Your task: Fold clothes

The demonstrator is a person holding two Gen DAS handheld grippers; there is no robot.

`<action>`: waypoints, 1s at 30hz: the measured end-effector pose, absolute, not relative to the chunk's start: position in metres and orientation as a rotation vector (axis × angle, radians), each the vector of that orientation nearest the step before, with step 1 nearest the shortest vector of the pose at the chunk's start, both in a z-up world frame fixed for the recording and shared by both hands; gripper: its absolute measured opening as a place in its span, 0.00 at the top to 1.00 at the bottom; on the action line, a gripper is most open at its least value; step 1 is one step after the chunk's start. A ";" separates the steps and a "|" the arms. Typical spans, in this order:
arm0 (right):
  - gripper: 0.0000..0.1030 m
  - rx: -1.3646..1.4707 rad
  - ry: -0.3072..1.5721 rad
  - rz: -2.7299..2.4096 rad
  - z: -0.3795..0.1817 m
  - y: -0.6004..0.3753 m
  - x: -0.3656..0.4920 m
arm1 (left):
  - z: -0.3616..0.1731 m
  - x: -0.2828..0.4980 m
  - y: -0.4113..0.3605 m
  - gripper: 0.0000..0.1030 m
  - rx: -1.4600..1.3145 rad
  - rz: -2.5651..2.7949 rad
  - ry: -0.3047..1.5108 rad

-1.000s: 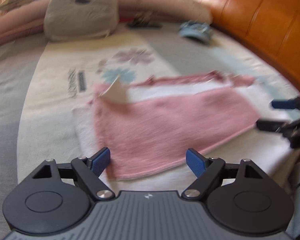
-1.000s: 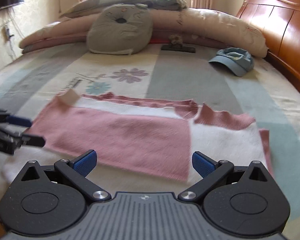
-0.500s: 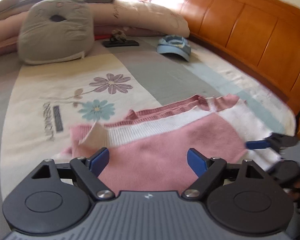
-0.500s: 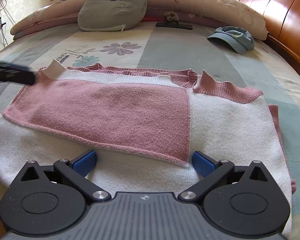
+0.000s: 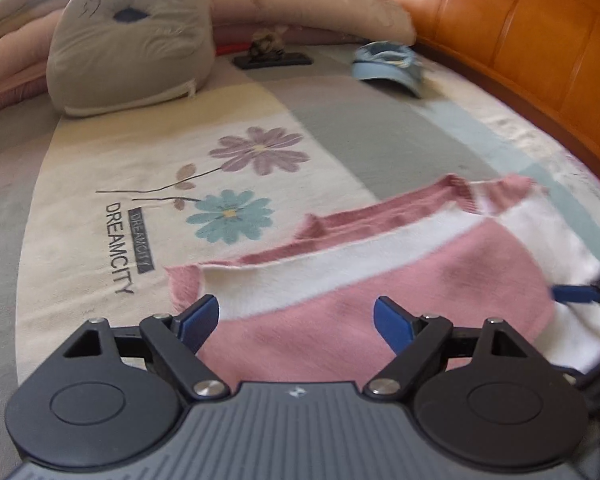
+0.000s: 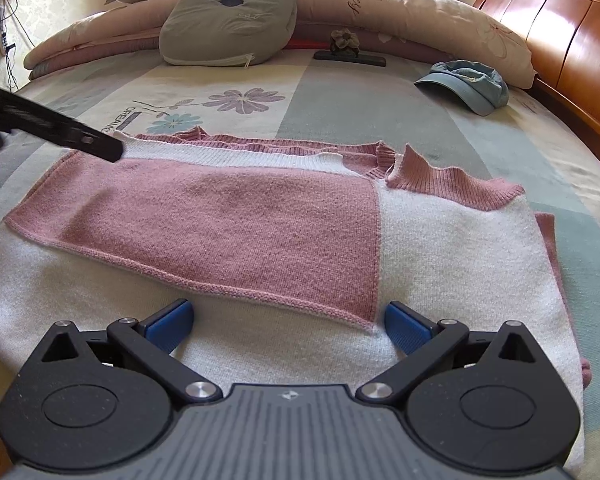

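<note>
- Bedspread (image 6: 340,96) with grey and cream stripes and printed flowers fills both wrist views; the word DREAMCITY sits at the left of the left wrist view.
- Grey cushion (image 6: 228,20) with a stitched face leans on rolled pink bedding at the upper left of the right wrist view.
- Pink and white sweater (image 6: 260,220) lies flat across the middle of the right wrist view, a pink panel folded over its white body, ribbed collar toward the upper right.
- Left gripper (image 5: 296,320) sits at the bottom centre of its own view over the sweater's pink part, blue-padded fingers apart with nothing clamped; in the right wrist view one black finger pokes in from the left edge by the sweater's far left corner.
- Right gripper (image 6: 288,326) sits low at bottom centre above white knit, fingers spread wide, gripping nothing.
- Blue cap (image 6: 468,84) rests at the upper right, near the wooden headboard (image 6: 572,40).
</note>
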State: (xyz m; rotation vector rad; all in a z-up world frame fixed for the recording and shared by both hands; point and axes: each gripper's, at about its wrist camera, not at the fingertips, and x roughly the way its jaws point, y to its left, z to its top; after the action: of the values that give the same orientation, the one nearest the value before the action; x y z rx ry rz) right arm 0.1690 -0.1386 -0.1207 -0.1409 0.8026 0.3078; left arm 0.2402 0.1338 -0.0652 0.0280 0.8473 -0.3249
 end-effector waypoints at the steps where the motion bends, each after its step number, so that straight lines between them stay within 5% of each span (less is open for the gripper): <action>1: 0.00 -0.141 0.807 0.305 -0.120 -0.138 0.169 | -0.061 0.231 0.132 0.17 0.027 -0.339 0.841; 11: 0.00 -0.098 0.811 0.270 -0.098 -0.142 0.160 | -0.091 0.179 0.118 0.14 0.032 -0.347 0.955; 30: 0.00 0.057 0.903 0.320 -0.102 -0.152 0.129 | -0.067 0.145 0.143 0.14 -0.141 -0.348 0.838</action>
State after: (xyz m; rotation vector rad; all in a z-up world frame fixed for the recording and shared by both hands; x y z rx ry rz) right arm 0.1291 -0.1515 -0.1020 0.0571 0.9032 0.3196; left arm 0.1449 0.1431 -0.0671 -0.1410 0.8382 -0.3478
